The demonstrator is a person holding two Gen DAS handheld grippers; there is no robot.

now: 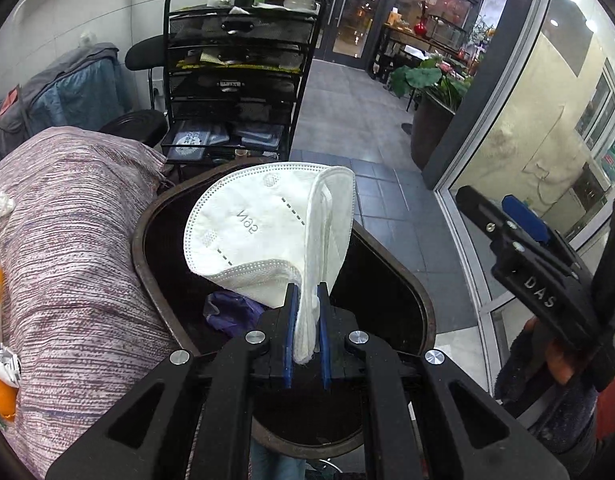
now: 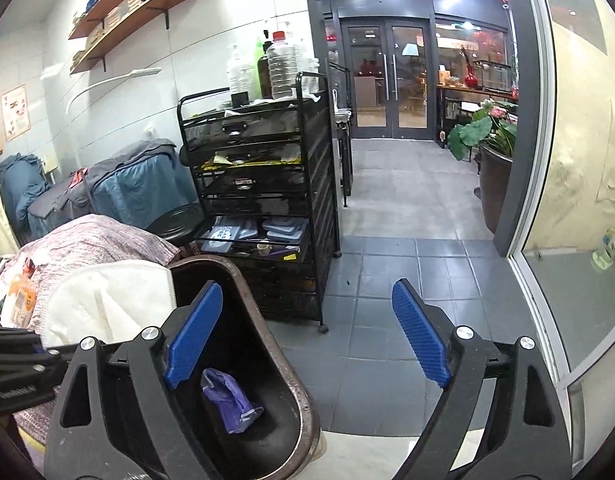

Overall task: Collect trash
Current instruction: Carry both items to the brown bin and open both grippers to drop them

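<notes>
In the left wrist view the left gripper [image 1: 306, 308] sits at lower centre, its blue pads pinched nearly together on the folded edge of a white face mask [image 1: 267, 232]. The mask fans upward over the open mouth of a dark bin [image 1: 407, 280], whose rounded brown rim curves across the middle of the frame. Deep inside the bin, just left of the pads, lies a crumpled purple glove [image 1: 231, 312]. A striped, woven pinkish cushion [image 1: 75, 240] presses against the bin's left rim (orange packaging shows at the far left edge).

In the right wrist view the right gripper [image 2: 307, 336] spans the lower frame with its ribbed blue pads spread wide and nothing between them. The left pad overlaps the bin [image 2: 295, 384]; the right hangs over open grey floor tiles [image 2: 387, 264]. A black mesh drawer cart [image 2: 263, 184] stands close behind the bin at centre, bottles on top.
</notes>
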